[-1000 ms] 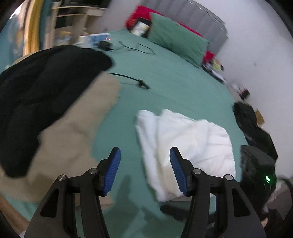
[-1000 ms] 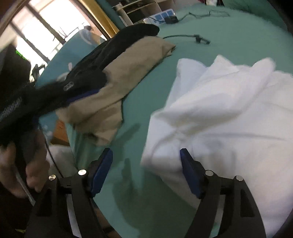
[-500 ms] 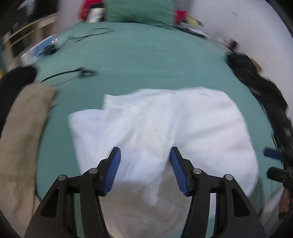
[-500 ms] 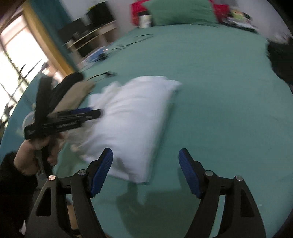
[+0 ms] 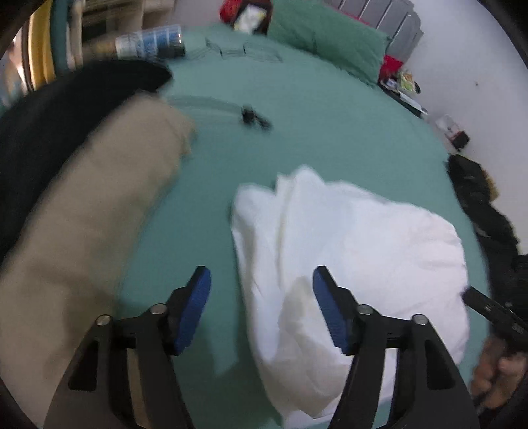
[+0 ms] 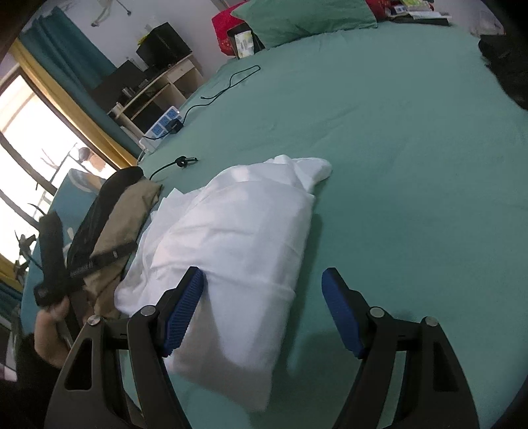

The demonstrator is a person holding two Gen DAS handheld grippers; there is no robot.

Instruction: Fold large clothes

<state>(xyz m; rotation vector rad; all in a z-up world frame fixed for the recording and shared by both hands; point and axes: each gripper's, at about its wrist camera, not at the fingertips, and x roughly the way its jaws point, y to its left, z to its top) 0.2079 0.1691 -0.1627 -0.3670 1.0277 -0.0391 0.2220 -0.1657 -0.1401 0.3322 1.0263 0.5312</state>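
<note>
Fingers (image 6: 184, 307) above seemingly green-sheeted bed (image 6: 412, 148)

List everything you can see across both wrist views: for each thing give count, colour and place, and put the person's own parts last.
white garment: one, white, folded on the bed's near part
tan garment: one, beige, left of the white one
black garment: one, black, partly beneath the tan
bed sheet: one, teal, covers the bed
pillow: one, green, at the head
power strip: one, white and blue, far left edge
cables: two, black, on the sheet
dark clothing: one heap, black, right edge
left gripper: black, blue pads, just opened wider, empty
right gripper: same, open, empty
hand: one, holding the left gripper
</note>
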